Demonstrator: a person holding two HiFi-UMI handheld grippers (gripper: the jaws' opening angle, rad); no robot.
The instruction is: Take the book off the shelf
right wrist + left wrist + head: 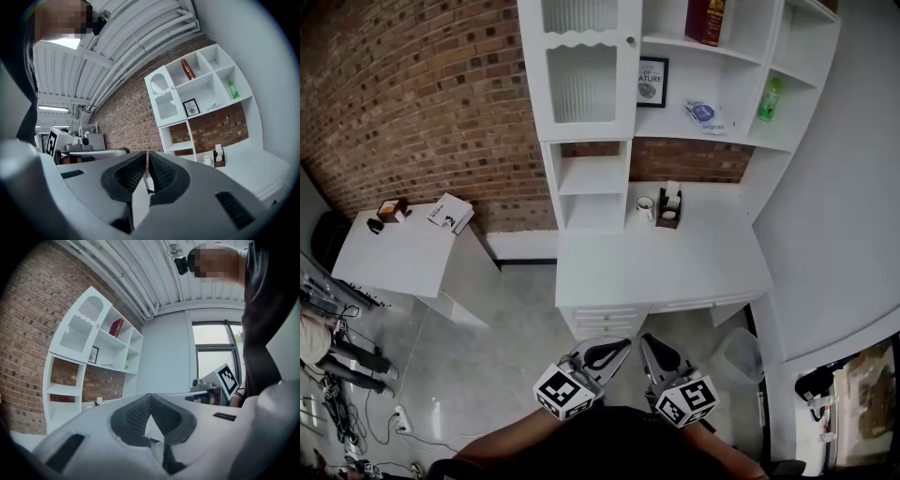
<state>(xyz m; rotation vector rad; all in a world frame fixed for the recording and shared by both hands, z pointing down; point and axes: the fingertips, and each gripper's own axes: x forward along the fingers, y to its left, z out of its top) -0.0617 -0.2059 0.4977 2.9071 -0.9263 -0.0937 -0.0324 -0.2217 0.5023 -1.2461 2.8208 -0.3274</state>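
book (706, 19): is standing on the top board of the shelf (675, 42), well apart from both your grippers | left gripper (617, 347): you are holding its jaws together, empty | right gripper (649, 342): you are holding its jaws together, empty

The red book (707, 19) on the top shelf (670, 42) is cut by the head view's upper edge. Lettering on the framed print (652, 82) is unreadably small; the small dark items (375, 225) on the side bench (398, 258) cannot be identified.
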